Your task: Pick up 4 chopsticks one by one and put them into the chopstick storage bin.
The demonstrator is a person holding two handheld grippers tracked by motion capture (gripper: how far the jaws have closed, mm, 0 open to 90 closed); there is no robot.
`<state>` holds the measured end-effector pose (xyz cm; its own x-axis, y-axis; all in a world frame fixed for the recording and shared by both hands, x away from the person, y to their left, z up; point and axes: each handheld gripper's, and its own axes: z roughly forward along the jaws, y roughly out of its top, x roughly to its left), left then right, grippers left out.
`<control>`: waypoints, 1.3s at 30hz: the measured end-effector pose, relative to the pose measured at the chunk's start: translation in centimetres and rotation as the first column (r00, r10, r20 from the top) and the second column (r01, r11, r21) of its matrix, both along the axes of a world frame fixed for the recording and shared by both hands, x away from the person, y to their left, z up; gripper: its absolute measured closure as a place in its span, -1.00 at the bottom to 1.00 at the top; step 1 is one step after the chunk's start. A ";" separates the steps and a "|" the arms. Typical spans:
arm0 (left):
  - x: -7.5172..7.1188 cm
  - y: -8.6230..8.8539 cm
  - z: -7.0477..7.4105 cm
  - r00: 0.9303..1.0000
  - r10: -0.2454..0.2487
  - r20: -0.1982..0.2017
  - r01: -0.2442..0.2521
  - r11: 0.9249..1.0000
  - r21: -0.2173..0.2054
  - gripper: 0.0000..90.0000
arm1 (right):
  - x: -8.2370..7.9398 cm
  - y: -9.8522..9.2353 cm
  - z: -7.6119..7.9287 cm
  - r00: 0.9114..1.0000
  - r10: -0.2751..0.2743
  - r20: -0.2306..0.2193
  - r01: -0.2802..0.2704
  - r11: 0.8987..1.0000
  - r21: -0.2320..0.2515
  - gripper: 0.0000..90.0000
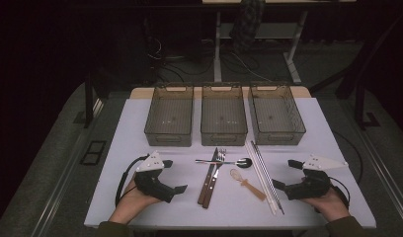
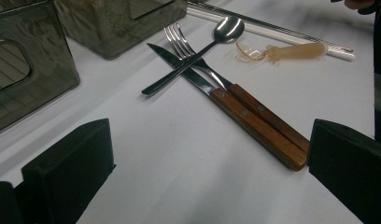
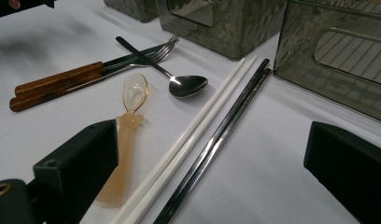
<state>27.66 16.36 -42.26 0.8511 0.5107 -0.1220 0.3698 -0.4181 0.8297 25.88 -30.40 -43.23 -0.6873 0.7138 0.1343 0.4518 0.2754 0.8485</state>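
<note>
My left gripper (image 1: 175, 176) rests open on the white table at the left, jaws wide apart with nothing between them (image 2: 207, 140). At the right, my right gripper (image 1: 283, 174) is also open and empty (image 3: 207, 144). Between them lie a wooden-handled knife (image 2: 254, 123) and fork (image 2: 188, 51) side by side (image 1: 209, 180). A metal spoon (image 1: 229, 162) lies across their blades. To their right are a clear amber plastic spoon (image 1: 246, 183) (image 3: 132, 95), white chopsticks (image 1: 262, 177) (image 3: 212, 102) and metal chopsticks (image 3: 240, 105).
Three grey see-through bins stand in a row at the back of the table: left (image 1: 169, 116), middle (image 1: 223, 116), right (image 1: 276, 114). Bare table surface lies in front of each gripper. Beyond the table are a dark floor, cables and desk legs.
</note>
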 end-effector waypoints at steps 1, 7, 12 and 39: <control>-0.1 0.0 0.0 1.000 -0.001 0.000 0.001 1.000 0.002 -1.00 | 0.0 0.0 0.0 1.000 0.001 -0.001 -0.001 1.000 -0.001 -0.94; -0.2 -0.2 -0.2 1.000 -0.002 -0.003 0.002 1.000 0.000 -1.00 | -0.2 -0.1 0.0 1.000 -0.002 -0.003 0.002 1.000 0.003 -0.94; -0.1 -0.3 -0.2 1.000 0.000 -0.006 0.000 1.000 -0.002 -1.00 | -0.3 -0.4 0.0 1.000 -0.009 -0.017 0.010 1.000 0.010 -0.93; -0.7 -0.4 -0.8 1.000 -0.015 -0.019 0.015 1.000 0.009 -0.98 | -0.8 0.8 0.2 0.983 0.084 -0.163 -0.099 0.991 -0.087 0.47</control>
